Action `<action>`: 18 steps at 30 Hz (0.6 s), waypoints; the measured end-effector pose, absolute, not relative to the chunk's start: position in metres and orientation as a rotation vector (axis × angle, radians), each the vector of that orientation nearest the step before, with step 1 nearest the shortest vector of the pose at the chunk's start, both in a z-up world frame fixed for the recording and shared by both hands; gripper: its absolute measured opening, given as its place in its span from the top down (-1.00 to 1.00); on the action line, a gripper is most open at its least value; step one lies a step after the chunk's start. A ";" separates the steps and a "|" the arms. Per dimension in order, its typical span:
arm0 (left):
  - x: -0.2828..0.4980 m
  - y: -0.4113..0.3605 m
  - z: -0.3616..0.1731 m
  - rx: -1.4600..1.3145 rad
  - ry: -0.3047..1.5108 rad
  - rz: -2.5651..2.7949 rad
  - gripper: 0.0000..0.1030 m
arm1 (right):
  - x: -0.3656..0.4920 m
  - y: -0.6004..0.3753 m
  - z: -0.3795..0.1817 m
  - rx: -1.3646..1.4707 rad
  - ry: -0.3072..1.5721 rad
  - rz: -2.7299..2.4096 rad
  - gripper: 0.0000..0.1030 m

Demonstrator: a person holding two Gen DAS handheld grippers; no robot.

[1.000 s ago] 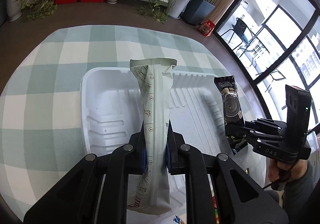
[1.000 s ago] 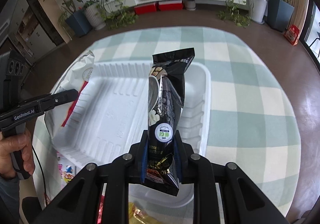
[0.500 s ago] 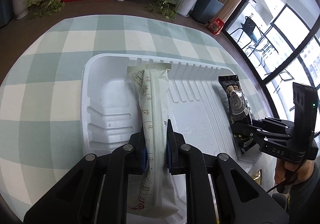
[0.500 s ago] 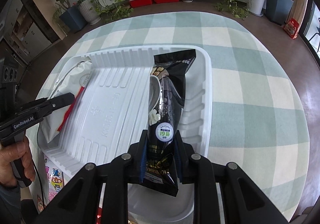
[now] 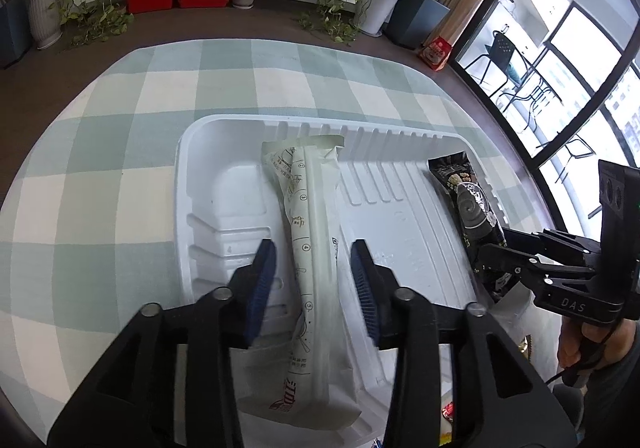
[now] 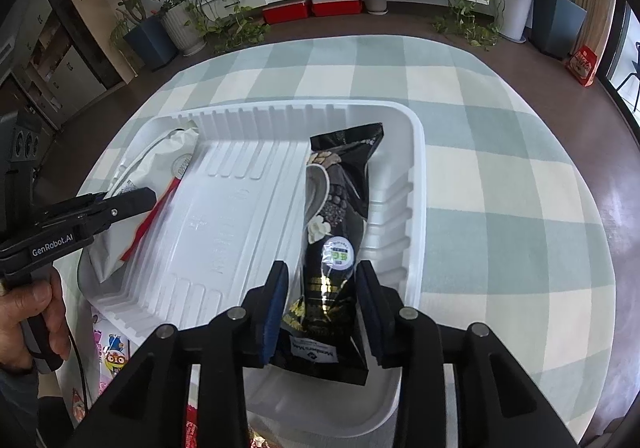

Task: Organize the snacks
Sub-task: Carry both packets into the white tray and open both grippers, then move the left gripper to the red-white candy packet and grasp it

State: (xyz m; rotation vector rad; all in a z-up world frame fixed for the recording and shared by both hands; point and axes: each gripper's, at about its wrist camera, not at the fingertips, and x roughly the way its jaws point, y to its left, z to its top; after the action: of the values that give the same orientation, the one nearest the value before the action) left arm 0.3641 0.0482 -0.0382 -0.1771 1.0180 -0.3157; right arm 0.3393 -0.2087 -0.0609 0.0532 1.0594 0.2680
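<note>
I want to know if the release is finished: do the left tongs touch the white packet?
Apart. In the left wrist view, tray shows between each blue pad of the left tongs and the white packet.

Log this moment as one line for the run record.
left gripper: jaws just opened, white packet released in tray | right gripper: jaws just opened, black packet released in tray

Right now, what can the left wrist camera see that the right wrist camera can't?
Only the left wrist view shows the tall windows and the left gripper's blue pads, apart from the white packet. Only the right wrist view shows cartoon snack packs and the dark cabinet. Both show the white tray, the black packet, both just released, and the checked cloth.
</note>
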 end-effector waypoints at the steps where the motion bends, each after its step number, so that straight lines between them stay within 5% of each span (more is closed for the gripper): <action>1: 0.362 0.048 -0.035 -0.172 1.006 -0.316 -0.12 | 0.338 -0.209 -0.058 0.053 1.049 0.268 0.12; 6: 0.346 0.043 -0.012 -0.117 0.956 -0.332 -0.24 | 0.326 -0.220 -0.039 0.076 0.997 0.262 -0.08; 12: 0.292 0.048 0.035 -0.082 0.832 -0.402 -0.60 | 0.282 -0.249 0.005 0.152 0.841 0.252 -0.60; 14: 0.261 0.051 0.054 -0.063 0.756 -0.438 -0.96 | 0.260 -0.259 0.022 0.172 0.766 0.265 -0.78; 18: 0.197 0.061 0.082 -0.024 0.606 -0.473 -0.99 | 0.196 -0.279 0.051 0.222 0.604 0.301 -0.91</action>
State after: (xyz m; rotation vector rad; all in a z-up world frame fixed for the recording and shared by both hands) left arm 0.1969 0.0611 0.0816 -0.0237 0.6063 -0.4732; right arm 0.1963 -0.2787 0.0514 0.2222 0.6042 0.3012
